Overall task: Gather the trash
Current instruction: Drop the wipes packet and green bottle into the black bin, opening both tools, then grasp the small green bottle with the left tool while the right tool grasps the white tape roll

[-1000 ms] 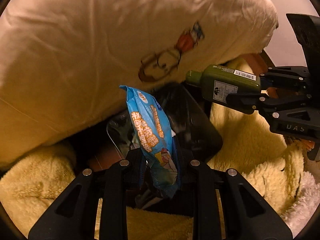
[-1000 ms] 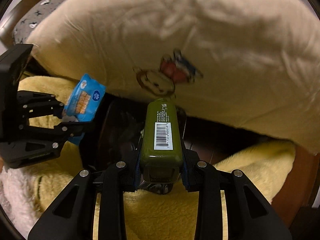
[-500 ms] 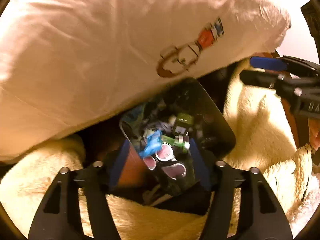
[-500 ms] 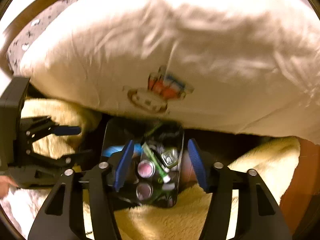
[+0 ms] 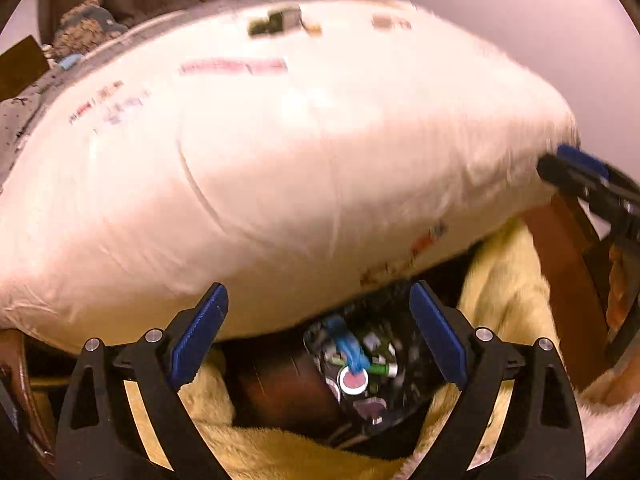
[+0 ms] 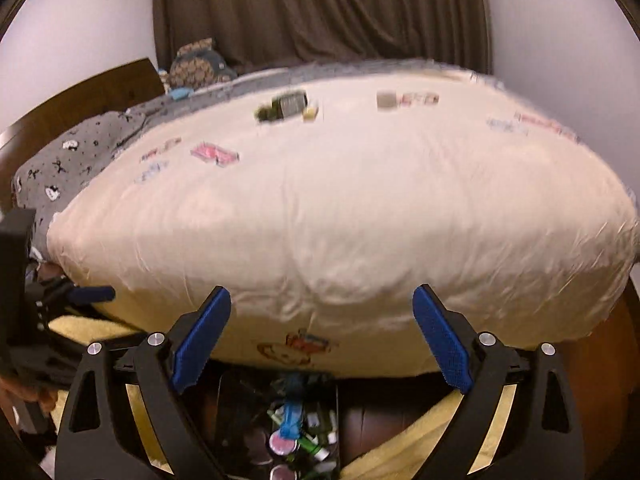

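Left gripper [image 5: 318, 330] and right gripper [image 6: 322, 332]: tongs spread wide, both empty.

Remaining trash on cream puffy duvet [image 6: 340, 216], far side: dark green small bottle [image 6: 282, 107], pink flat wrapper [image 6: 214, 154], more small packets (blurred).

- Bottle: likely rigid, light, may roll; pinch across body.
- Wrapper: flimsy, thin; take by edge.

Black trash bin [image 6: 232, 412] below the grippers, at duvet's near edge, holds blue crumpled wrapper [image 6: 291, 420], green bottles, round pink lids.

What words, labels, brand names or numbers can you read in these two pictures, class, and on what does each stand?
None can be read.
Small packets and the dark green bottle on the cream quilt: printing blurred, unreadable.
Cartoon figure print on the quilt's edge: a picture, no legible letters.
Trash in the black bin, including the blue wrapper: too small and blurred.
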Demonstrator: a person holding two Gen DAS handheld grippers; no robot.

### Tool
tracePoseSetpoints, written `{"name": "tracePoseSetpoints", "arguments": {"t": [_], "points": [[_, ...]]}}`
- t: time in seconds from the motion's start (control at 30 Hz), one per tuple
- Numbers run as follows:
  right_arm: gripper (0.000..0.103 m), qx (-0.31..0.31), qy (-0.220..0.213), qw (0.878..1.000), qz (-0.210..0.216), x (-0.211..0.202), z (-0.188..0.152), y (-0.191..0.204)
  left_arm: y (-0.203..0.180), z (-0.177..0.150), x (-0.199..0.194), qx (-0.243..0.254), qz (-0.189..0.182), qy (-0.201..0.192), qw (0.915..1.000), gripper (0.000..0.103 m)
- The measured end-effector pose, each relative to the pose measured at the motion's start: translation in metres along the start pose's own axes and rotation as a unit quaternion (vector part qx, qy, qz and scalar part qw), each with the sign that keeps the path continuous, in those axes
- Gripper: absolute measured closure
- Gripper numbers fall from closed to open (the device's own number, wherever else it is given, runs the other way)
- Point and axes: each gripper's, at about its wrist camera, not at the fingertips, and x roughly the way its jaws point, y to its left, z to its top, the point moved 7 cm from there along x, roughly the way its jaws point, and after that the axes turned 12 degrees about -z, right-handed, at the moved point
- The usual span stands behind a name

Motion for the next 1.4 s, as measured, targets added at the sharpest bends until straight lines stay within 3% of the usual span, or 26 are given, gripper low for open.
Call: {"name": "tracePoseSetpoints", "arguments": {"t": [0.2, 0.5, 0.87, 1.0, 1.1, 1.17, 1.27, 1.4], "points": [[0.010, -0.002, -0.032, 0.999, -0.013, 0.000, 0.029, -0.002, 0.003, 0.033, -0.015, 0.009, 0.016, -0.036, 0.9992, 0.011], [0.010, -0.025, -0.043, 0.998, -0.025, 0.021, 0.067, -0.006, 0.017, 0.080, -0.013, -0.006, 0.008, -0.078, 0.9969, 0.009], [0.010, -0.044, -0.003, 0.998, -0.041, 0.119, 0.138, -0.015, 0.061, 0.166, 0.030, -0.003, 0.032, -0.096, 0.9948, 0.009], [0.010, -0.031, 0.020, 0.998, -0.049, 0.167, 0.164, -0.024, 0.074, 0.199, 0.053, -0.011, 0.020, -0.104, 0.9943, 0.010], [0.012, -0.026, 0.033, 0.997, -0.060, 0.199, 0.178, -0.030, 0.079, 0.224, 0.078, -0.019, -0.009, -0.094, 0.9953, 0.021], [0.022, -0.028, 0.044, 0.997, -0.062, 0.217, 0.184, -0.031, 0.082, 0.237, 0.098, -0.026, -0.023, -0.080, 0.9962, 0.030], [0.028, -0.027, 0.059, 0.996, -0.065, 0.242, 0.192, -0.031, 0.086, 0.250, 0.123, -0.024, -0.024, -0.061, 0.9975, 0.039], [0.029, -0.025, 0.075, 0.994, -0.072, 0.267, 0.199, -0.031, 0.094, 0.263, 0.147, -0.030, -0.030, -0.041, 0.9983, 0.041]]}}
